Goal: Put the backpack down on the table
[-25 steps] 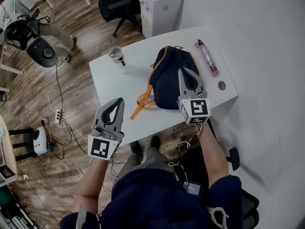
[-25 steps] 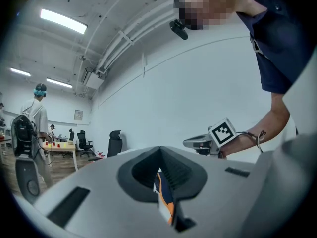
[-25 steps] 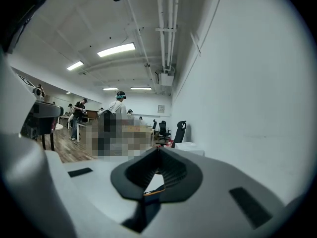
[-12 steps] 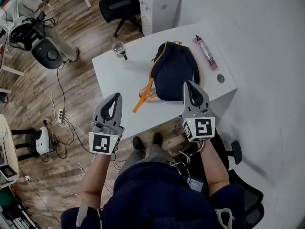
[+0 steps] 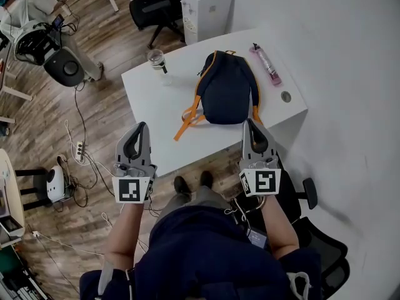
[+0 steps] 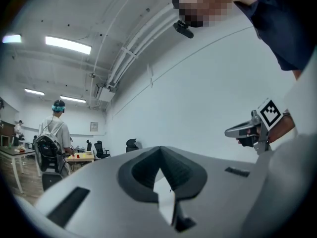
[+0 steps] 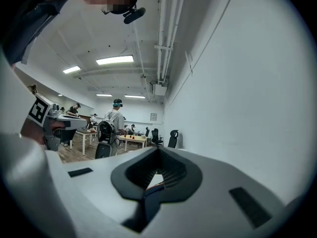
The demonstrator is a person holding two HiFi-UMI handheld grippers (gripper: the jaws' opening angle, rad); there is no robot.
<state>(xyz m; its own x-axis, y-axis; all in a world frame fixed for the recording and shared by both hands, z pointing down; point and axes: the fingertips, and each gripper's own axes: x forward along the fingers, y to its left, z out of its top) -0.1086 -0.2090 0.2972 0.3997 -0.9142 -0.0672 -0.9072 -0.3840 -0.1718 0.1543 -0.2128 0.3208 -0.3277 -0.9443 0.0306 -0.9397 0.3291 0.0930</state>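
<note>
Just ahead of the right tongs (image 5: 250,122), on the white table (image 5: 156,108): a dark blue backpack (image 5: 226,95). Lies flat on the table top, with orange trim round its edge. Sits in front of both pairs of tongs, nearer the right pair, with neither pair gripping it.

Right tongs: pressed together, tip against tip, nothing between. Pointing level, out over the near edge of the table, close to the bottom of the backpack.

Left tongs (image 5: 142,125): also closed up, tips meeting, nothing between. Held level too, by the near left side of the table, well apart from the backpack.

Between the two pairs, a bit ahead: orange straps (image 5: 186,122) spilling from the backpack onto the table, toward the left tongs.

Far ahead of the left tongs, near the back edge of the table: a clear glass cup (image 5: 155,60). Far ahead of the right tongs, on the other side of the backpack: a pink bottle (image 5: 267,66) lying down. Ahead of the right tongs and off to their right: a small round hole (image 5: 286,96) in the table top.

Beyond the table, past everything: a white cabinet (image 5: 206,4) and a black chair (image 5: 150,5) on the wood floor.

Behind and below the tongs, between them: two dark shoes (image 5: 190,185) under the table edge.
</note>
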